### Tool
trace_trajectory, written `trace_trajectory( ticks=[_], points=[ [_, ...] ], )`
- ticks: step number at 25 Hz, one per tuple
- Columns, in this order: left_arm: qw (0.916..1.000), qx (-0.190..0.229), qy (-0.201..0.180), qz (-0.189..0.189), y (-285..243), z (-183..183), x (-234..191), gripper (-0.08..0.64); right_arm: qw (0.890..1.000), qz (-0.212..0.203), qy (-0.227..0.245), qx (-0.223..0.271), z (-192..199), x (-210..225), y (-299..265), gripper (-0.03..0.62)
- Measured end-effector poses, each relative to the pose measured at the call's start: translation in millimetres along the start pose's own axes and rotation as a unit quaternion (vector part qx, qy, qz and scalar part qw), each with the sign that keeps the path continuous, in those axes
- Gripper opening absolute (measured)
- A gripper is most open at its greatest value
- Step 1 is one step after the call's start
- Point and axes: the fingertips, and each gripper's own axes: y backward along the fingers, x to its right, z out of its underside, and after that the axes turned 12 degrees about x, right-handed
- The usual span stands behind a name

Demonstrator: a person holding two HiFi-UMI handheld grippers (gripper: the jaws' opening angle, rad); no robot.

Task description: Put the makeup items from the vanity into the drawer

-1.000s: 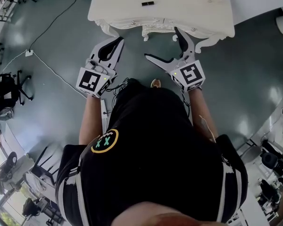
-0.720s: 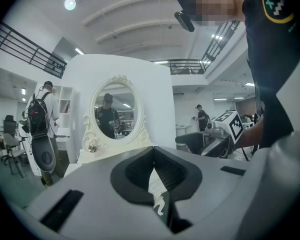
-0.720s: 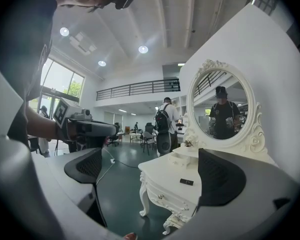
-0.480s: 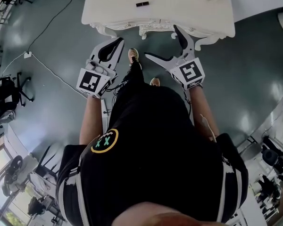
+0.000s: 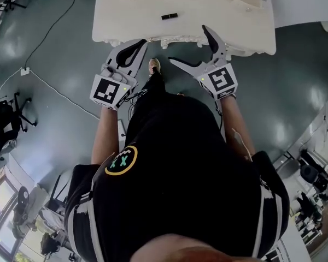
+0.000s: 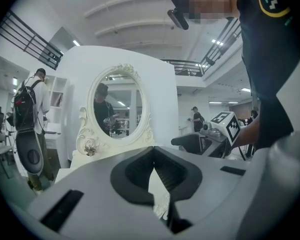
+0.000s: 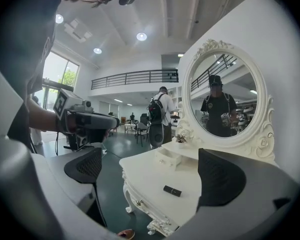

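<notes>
Vanity [image 5: 218, 7]: white, straight ahead of both grippers. The head view shows its flat top; only the gripper views show what rises behind it.
Mirror [image 7: 224, 96]: oval with a carved frame, upright, beyond the jaws in both gripper views.
Right gripper [image 7: 150, 170]: jaws wide apart with nothing between them, facing the vanity top.
Left gripper [image 6: 155, 165]: jaws pressed together and empty. Its own view shows the mirror but not the makeup.
Drawer [image 7: 139, 202]: knobbed front looks closed, below and ahead of the right gripper. It is seen only in the right gripper view.
Makeup tube [image 7: 172, 190]: small and black, lying on the vanity top. It is just past the right gripper's jaws, and ahead and to the right of the left gripper.
</notes>
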Motion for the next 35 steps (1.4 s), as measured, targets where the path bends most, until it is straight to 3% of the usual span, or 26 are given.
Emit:
trace_trajectory(
  ticks=[9,17,26,35],
  points=[
    [0.9994,0.008,0.020,0.027,-34.8,17.5,-79.7,0.020,0.999,0.010,0.011,-0.048,19.3,37.5,-72.4,0.600],
    [0.9989,0.001,0.034,0.033,-51.8,33.8,-113.0,0.020,0.997,0.006,0.006,-0.077,39.3,57.4,-103.8,0.600],
    [0.9995,-0.018,0.026,-0.010,-77.1,35.9,-108.3,0.020,0.994,-0.064,0.009,-0.091,67.6,79.9,-112.0,0.599],
    [0.9992,-0.024,0.010,-0.031,-83.0,28.1,-105.9,0.020,0.974,-0.154,0.034,-0.163,139.5,96.1,-133.9,0.598]
  ],
)
